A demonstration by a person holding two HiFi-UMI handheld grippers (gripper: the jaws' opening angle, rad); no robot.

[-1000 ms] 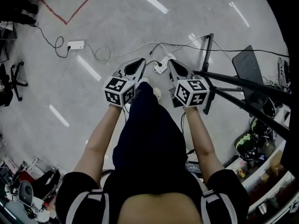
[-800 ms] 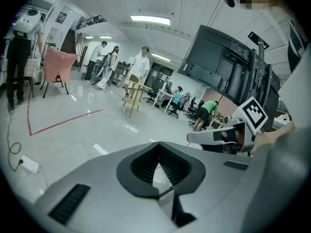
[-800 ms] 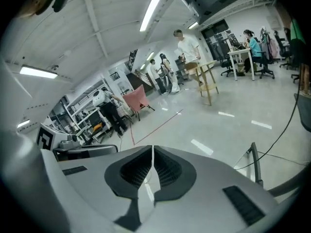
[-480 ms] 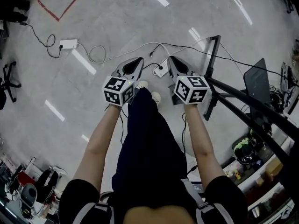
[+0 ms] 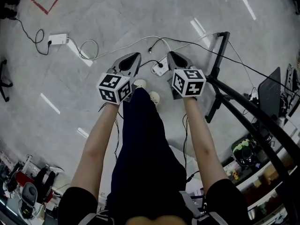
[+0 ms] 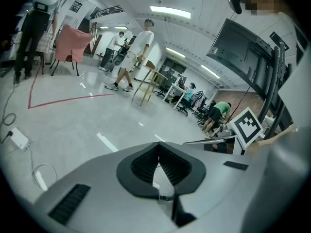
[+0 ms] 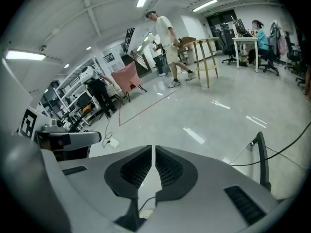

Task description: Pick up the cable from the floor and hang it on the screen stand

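Observation:
A white cable [image 5: 123, 45] runs across the grey floor from a white power strip [image 5: 58, 39] toward a white socket block [image 5: 161, 69], and a thin black cable [image 5: 201, 45] crosses to the black screen stand [image 5: 219, 76]. The stand's dark screen [image 5: 269, 95] is at the right. My left gripper [image 5: 135, 56] and right gripper [image 5: 172, 55] are held side by side above the floor, both shut and empty. In the left gripper view the jaws [image 6: 158, 145] meet with nothing between them. In the right gripper view the jaws [image 7: 153, 148] are together too.
The stand's long black bars [image 5: 255, 116] cross the right side. Cluttered shelves [image 5: 253, 158] lie at the lower right, bags and gear [image 5: 28, 186] at the lower left. People walk and sit in the background [image 6: 136, 52]. Red floor tape [image 5: 44, 6] marks the upper left.
The head view has shifted, so the floor cables slid up and left and the stand now sits closer in. Both grippers stay shut, side by side.

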